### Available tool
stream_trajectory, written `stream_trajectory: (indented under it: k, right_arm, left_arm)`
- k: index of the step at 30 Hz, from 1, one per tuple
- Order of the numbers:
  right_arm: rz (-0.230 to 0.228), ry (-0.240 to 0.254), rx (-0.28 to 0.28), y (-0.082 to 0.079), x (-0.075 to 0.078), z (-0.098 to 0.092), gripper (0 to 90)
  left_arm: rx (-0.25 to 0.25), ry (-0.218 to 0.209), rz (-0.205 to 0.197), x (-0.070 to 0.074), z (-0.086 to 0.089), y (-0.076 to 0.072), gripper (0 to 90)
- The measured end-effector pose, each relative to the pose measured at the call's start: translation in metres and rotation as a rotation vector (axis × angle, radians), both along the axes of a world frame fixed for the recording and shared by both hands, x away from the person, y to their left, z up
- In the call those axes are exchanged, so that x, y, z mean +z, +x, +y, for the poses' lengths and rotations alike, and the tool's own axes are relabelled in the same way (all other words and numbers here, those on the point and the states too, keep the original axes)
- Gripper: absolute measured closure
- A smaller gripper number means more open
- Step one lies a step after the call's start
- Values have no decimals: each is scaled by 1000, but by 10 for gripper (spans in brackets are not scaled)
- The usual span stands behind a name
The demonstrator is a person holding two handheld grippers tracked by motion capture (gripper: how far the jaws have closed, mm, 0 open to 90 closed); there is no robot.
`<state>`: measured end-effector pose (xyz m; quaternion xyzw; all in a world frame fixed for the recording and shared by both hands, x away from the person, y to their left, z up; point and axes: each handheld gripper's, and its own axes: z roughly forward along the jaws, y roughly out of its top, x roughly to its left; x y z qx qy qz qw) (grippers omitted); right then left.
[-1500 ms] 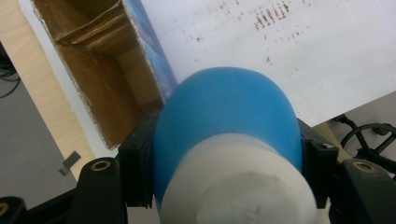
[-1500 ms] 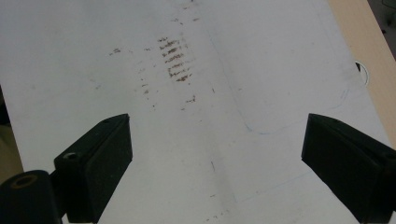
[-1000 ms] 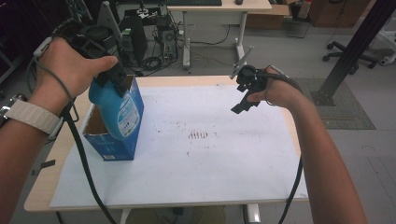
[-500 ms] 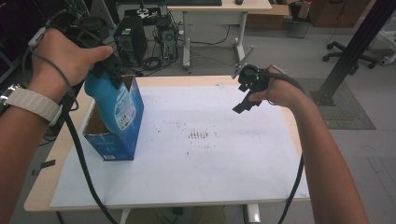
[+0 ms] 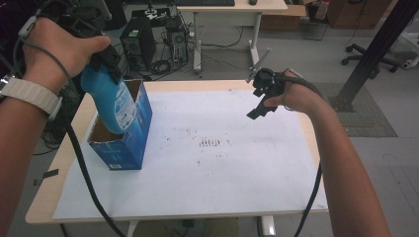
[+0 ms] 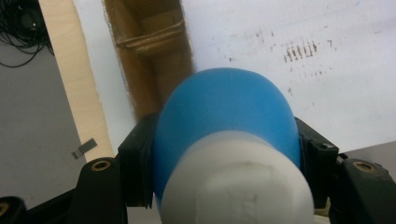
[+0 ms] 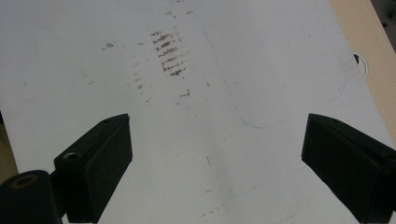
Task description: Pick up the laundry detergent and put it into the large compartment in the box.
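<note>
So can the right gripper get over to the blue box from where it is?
Probably yes. The right gripper hangs open above bare white sheet, with nothing between it and the blue box.

Nothing here you can actually read, honestly. The blue bottle (image 5: 109, 98) has a white label patch with some print on it, and the blue box (image 5: 129, 143) has a little white block of print low on its front side — both way too small and blurry to make out a single word. The brown smudgy marks on the white sheet (image 5: 207, 143) look a bit like tally strokes, but they're just stains — not writing.
</note>
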<state>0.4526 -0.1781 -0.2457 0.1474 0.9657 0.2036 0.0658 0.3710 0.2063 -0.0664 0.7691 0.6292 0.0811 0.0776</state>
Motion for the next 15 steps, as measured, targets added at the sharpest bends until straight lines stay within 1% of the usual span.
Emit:
stream_trajectory:
  k: [3,11,15]
  right_arm:
    - [-1,2,2,0,0,0,87]
    - [3,-1,0,1,-1,1,87]
    - [2,-3,3,2,-1,2,87]
  left_arm:
    - [12,-4,-3,1,3,2,372]
    - [50,8,-14,1,10,7,372]
    - [68,-8,-22,1,14,9,372]
